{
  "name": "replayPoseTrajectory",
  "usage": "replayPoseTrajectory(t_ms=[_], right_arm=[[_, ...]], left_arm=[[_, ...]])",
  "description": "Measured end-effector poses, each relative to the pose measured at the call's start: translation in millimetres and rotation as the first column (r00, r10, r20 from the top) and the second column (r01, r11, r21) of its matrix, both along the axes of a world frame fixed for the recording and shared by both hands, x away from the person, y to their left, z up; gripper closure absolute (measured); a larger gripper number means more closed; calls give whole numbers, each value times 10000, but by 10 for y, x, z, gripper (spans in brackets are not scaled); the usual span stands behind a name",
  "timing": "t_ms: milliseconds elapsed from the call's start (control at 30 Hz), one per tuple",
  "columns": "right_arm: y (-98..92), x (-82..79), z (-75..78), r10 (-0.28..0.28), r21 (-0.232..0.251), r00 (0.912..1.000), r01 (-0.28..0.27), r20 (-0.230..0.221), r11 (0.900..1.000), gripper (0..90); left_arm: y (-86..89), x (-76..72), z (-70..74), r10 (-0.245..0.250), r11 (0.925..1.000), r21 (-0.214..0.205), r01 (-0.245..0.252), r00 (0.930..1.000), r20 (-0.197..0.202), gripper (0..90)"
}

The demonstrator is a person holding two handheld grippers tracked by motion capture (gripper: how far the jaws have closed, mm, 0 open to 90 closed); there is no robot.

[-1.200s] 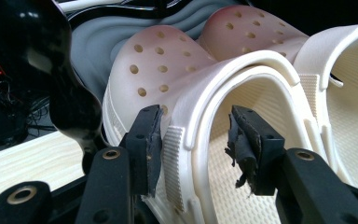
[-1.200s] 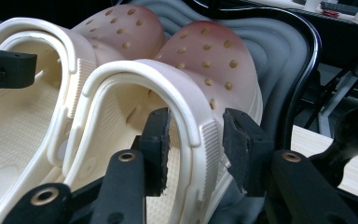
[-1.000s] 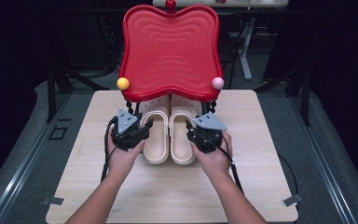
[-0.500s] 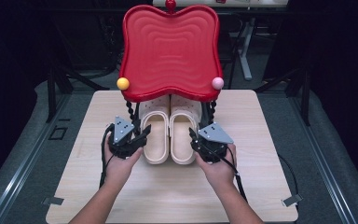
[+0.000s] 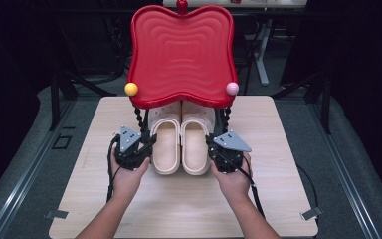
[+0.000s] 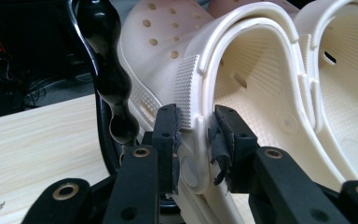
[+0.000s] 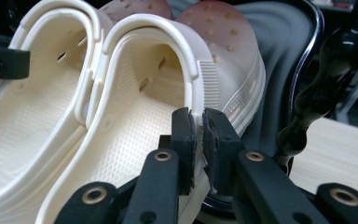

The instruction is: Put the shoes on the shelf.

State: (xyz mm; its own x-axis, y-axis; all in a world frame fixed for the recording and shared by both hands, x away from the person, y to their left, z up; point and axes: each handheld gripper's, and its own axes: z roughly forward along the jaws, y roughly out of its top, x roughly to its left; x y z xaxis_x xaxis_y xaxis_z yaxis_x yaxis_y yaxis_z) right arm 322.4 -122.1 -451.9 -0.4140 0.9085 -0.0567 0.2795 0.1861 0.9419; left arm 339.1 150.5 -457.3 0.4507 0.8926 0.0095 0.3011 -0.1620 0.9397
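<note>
Listing a pair of cream foam clogs on the wooden table (image 5: 278, 199), toes tucked under the red stand (image 5: 181, 55), heels toward us. The left clog (image 5: 165, 144) and the right clog (image 5: 196, 144) lie side by side, touching.

Handling: we judge them light, soft and springy, matte, not slippery and not fragile. The thin side wall by the heel opening should flex under a pinch, so we would take hold there, at the outer rim.

Grip: the left gripper (image 6: 196, 135) has just been closing, its jaws set astride the left clog's outer wall, pads against it. The right gripper (image 7: 199, 135) has just been closing too, and is clenched on the right clog's outer rim.

Views: the high view gives us the whole layout, both hands and the stand's yellow ball (image 5: 131, 89) and pink ball (image 5: 232, 88). The gripper views give us pad contact, the ribbed patches, the vent holes and the stand's black beaded leg (image 6: 109, 79).
</note>
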Motion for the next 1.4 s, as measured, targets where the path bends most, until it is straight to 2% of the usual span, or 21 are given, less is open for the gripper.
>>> replayPoseTrajectory(t_ms=[133, 433, 567, 633, 733, 833, 1000, 1100, 1267, 1400], right_arm=[[-8, 44, 15, -22, 243, 9998, 27, -208, 9997, 828], [14, 115, 56, -206, 125, 9998, 207, -64, 9997, 829], [-2, 191, 85, -336, 239, 9993, 339, -154, 9991, 830], [-6, 222, 93, -327, 383, 9994, 330, -88, 9987, 830], [5, 261, 105, -359, 354, 9994, 358, 13, 9987, 830], [22, 302, 119, -500, 231, 9987, 498, 75, 9985, 829], [54, 353, 138, -735, 112, 9968, 732, 320, 9973, 826], [73, 378, 149, -887, -16, 9950, 889, 455, 9960, 823], [118, 397, 164, -1116, -634, 9898, 1174, 881, 9911, 817], [117, 398, 162, -1192, -651, 9884, 1256, 946, 9899, 797]], left_arm=[[-15, 10, 12, 45, 9999, 129, -45, 10000, 10, 718], [-40, 76, 51, 131, 9999, 6, -131, 9999, -22, 721], [-54, 133, 78, 178, 9998, -30, -178, 9998, 28, 720], [-60, 156, 91, 216, 9998, -18, -216, 9998, 37, 720], [-76, 206, 106, 329, 9994, -50, -328, 9994, 76, 720], [-95, 257, 129, 398, 9991, -141, -397, 9992, 107, 720], [-133, 339, 163, 473, 9989, 64, -475, 9985, 260, 721], [-141, 376, 163, 444, 9990, 44, -446, 9982, 413, 721], [-178, 398, 149, 420, 9987, 253, -440, 9965, 721, 715], [-170, 387, 159, 377, 9984, 390, -403, 9971, 666, 707]])
